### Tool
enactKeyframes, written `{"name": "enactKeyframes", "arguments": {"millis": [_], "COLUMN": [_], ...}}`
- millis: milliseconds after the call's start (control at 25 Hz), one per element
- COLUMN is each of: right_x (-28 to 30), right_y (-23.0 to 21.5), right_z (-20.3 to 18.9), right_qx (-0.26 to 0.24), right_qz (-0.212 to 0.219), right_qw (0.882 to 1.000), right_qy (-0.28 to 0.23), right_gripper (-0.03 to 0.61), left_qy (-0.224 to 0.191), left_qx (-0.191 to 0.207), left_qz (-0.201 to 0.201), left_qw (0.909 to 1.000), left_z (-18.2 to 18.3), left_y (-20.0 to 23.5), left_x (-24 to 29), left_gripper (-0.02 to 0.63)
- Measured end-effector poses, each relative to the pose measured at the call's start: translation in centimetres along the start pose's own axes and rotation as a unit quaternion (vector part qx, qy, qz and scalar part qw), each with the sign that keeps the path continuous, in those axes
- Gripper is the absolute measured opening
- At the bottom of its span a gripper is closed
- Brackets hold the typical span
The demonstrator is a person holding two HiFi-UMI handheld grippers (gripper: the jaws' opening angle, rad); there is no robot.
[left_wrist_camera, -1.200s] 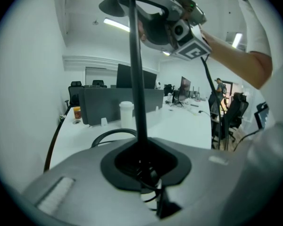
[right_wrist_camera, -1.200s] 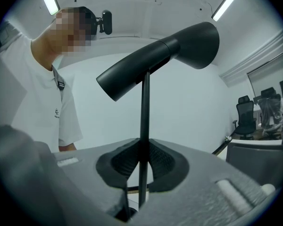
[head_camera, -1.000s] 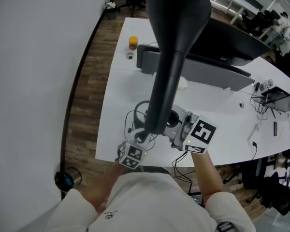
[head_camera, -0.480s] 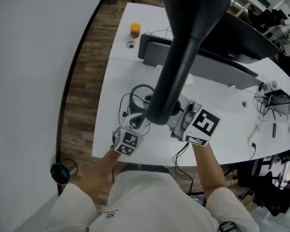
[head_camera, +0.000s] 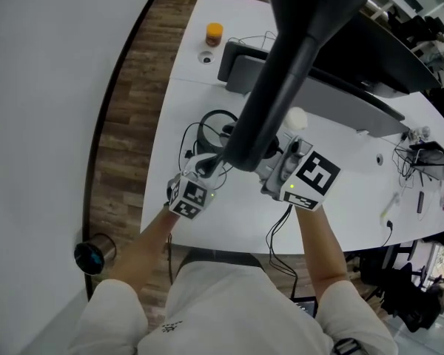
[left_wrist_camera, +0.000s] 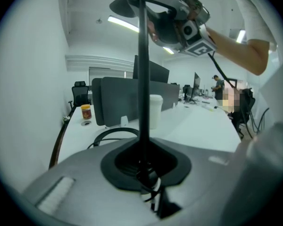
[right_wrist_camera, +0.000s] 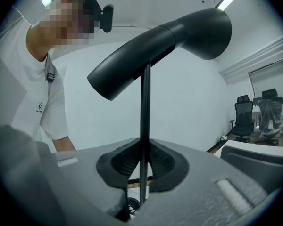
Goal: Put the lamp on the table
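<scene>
- Your lamp (head_camera: 281, 87) is held over the bench's (head_camera: 229, 224) near edge, its stem upright and the shade's wide end aiming far-right.
- Left hand-held gripper (head_camera: 209, 167) and right hand-held gripper (head_camera: 272, 165) both clamp its stem.

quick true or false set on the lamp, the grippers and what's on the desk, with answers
1. The left gripper and the right gripper both have their jaws shut on the thin stem of the lamp. True.
2. The lamp's head is white. False: it is black.
3. An orange jar stands on the white table. True.
4. The white cup sits on the floor. False: it stands on the table, beside the grey monitor.
</scene>
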State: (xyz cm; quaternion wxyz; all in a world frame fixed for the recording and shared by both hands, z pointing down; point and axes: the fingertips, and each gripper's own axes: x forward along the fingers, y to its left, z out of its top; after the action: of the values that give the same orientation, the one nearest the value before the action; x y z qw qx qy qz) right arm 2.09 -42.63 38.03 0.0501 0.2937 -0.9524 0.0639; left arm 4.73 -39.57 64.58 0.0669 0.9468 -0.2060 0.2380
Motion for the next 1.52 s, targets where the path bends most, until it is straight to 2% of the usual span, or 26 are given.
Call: {"name": "enactKeyframes", "arguments": {"millis": [280, 920, 1520], "right_x": [1.9, 4.5, 5.9], "right_y": [-1.5, -4.4, -5.7], "right_z": [-1.4, -3.9, -3.9], "right_qx": [0.000, 0.008, 0.003], "right_qz": [-0.005, -0.011, -0.014], "right_qw": [1.000, 1.000, 1.000], "right_qy": [-0.002, 0.001, -0.005], "right_gripper": [0.038, 0.038, 0.038], "left_qy": [0.011, 0.012, 0.012], "left_qx": [0.001, -0.010, -0.008], "left_qz": [0.004, 0.012, 0.020], "left_qw": [0.9999, 0.9998, 0.9997], "left_z": [-1.6, -3.8, -3.9], "left_y": [3.1, 6.0, 8.6], "left_x": [0.9, 2.7, 3.1], "left_gripper": [0.032, 0.031, 0.031]}}
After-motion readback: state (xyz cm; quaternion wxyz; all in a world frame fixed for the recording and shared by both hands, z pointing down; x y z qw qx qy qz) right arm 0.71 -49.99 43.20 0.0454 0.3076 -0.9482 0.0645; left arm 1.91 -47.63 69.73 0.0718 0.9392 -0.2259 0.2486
